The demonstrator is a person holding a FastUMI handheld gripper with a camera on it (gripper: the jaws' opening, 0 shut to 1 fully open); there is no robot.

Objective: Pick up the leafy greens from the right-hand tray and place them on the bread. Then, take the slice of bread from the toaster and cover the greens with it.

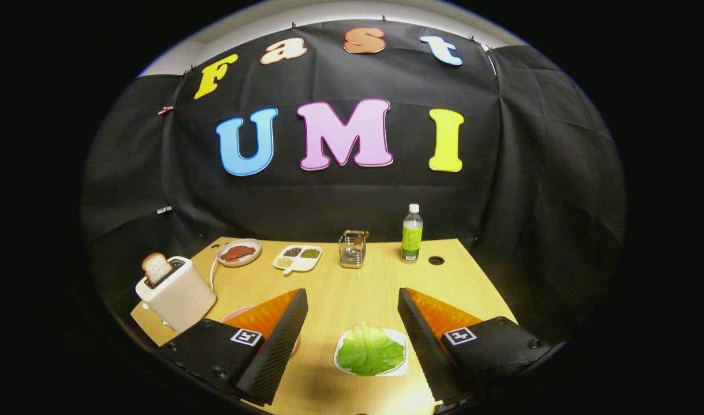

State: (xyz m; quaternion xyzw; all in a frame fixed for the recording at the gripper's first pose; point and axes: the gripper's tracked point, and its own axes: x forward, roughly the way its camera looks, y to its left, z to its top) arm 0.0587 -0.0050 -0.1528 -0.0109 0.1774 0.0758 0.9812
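A green lettuce leaf (369, 350) lies on a small white tray (399, 336) on the wooden table, between my two fingers and nearer the right one. My gripper (352, 302) stands open above it, nothing between its fingers. At the table's left corner a white toaster (177, 291) holds a slice of bread (155, 267) sticking up from its slot. A pink plate (236, 314) peeks out behind my left finger (277, 340); what lies on it is hidden.
Along the back of the table stand a grey plate with red meat (238, 252), a white divided dish of condiments (297, 258), a clear square holder (352, 249) and a green-labelled bottle (411, 233). A round cable hole (436, 260) sits at the back right.
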